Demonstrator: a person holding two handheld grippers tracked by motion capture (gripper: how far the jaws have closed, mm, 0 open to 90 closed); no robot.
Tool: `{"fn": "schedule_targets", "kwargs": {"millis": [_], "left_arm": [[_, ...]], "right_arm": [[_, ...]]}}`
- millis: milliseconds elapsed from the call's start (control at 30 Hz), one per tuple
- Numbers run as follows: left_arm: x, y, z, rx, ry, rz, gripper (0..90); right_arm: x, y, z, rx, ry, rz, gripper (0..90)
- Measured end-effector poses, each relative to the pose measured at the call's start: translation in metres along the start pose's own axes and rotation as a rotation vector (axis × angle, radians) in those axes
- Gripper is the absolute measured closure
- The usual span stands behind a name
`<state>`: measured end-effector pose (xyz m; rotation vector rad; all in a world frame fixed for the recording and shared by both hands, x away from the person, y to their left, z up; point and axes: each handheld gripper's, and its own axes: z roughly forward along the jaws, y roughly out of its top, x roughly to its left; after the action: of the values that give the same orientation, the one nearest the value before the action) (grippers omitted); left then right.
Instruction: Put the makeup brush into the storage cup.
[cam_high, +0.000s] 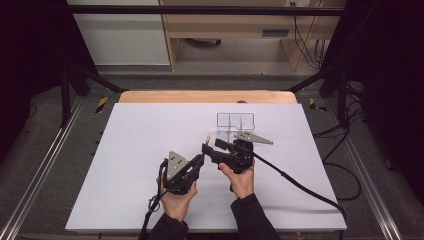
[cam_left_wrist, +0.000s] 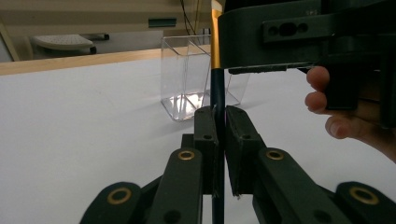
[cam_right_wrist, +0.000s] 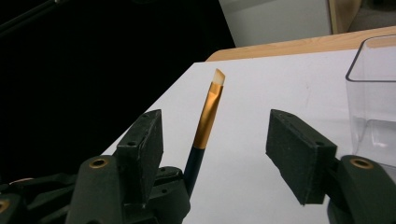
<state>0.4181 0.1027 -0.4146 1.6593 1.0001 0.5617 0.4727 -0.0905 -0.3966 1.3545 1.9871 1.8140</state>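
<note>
The jaws of the left gripper (cam_left_wrist: 220, 122) pinch the dark handle of a thin brush (cam_right_wrist: 206, 122), upright above the table (cam_high: 140, 150); the right gripper (cam_right_wrist: 215, 149) stands half open around it, not touching. Light, stiff, slippery — I judge the gold ferrule the best hold.

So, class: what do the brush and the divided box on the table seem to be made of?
Brush: a dark, smooth handle, plastic or painted wood; a shiny gold band, probably metal; a pale angled tip, likely bristle. Box: clear, glossy hard plastic, judging by its see-through walls and bright reflections.
</note>
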Motion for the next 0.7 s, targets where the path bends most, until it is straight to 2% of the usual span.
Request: {"fn": "schedule_targets", "kwargs": {"millis": [333,700], "left_arm": [[-0.0052,0.0003,-0.0003,-0.014,0.000,0.013,82.9],[-0.0061,0.0015,-0.0015,-0.026,0.002,0.013,82.9]], "right_arm": [[0.0009,-0.0014,0.0012,-0.009,0.019,0.031,45.2],[0.0019,-0.0024,0.0012,-0.007,0.052,0.058,64.0]]}}
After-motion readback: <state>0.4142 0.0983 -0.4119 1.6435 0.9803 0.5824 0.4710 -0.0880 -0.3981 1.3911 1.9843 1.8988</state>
